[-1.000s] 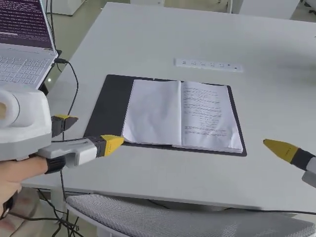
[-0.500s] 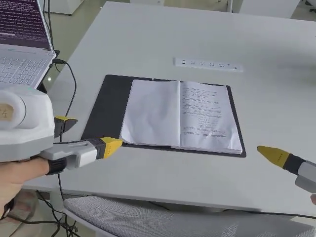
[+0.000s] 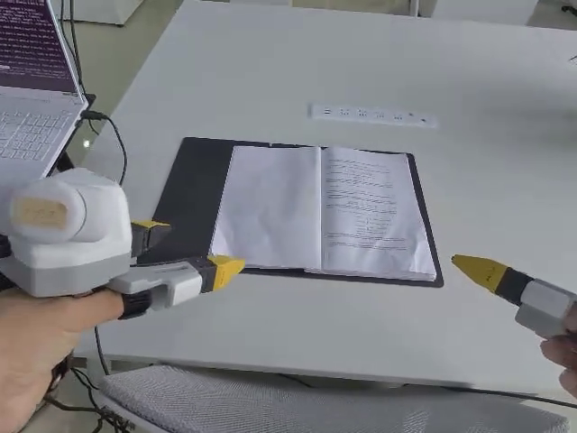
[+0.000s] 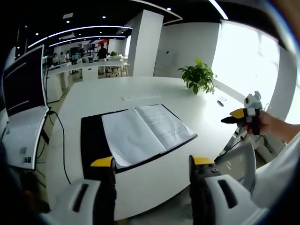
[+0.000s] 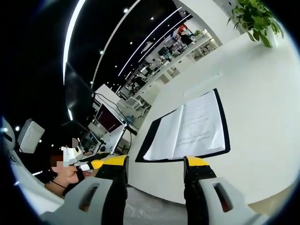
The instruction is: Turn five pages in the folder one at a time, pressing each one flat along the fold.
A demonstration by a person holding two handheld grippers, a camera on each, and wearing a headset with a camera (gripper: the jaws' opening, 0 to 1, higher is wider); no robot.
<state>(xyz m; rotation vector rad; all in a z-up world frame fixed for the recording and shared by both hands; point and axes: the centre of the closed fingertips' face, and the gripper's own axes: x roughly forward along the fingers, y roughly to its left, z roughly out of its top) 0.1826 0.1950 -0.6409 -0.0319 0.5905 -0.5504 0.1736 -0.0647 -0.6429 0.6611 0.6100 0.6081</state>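
Head view: folder [image 3: 194,189] lay open mid-surface [image 3: 270,54]. Left gripper [image 3: 194,245] and right gripper [image 3: 478,271] sat nearer than it, fingers spread, empty. My call was: pinch one sheet at the right page's [image 3: 374,212] near corner, then press along the fold [image 3: 320,212].

Has yellow tips on the grey left gripper [image 3: 189,245] and the grey right gripper [image 5: 154,161], with a black band just behind the yellow. Wears a white top [image 4: 281,183]
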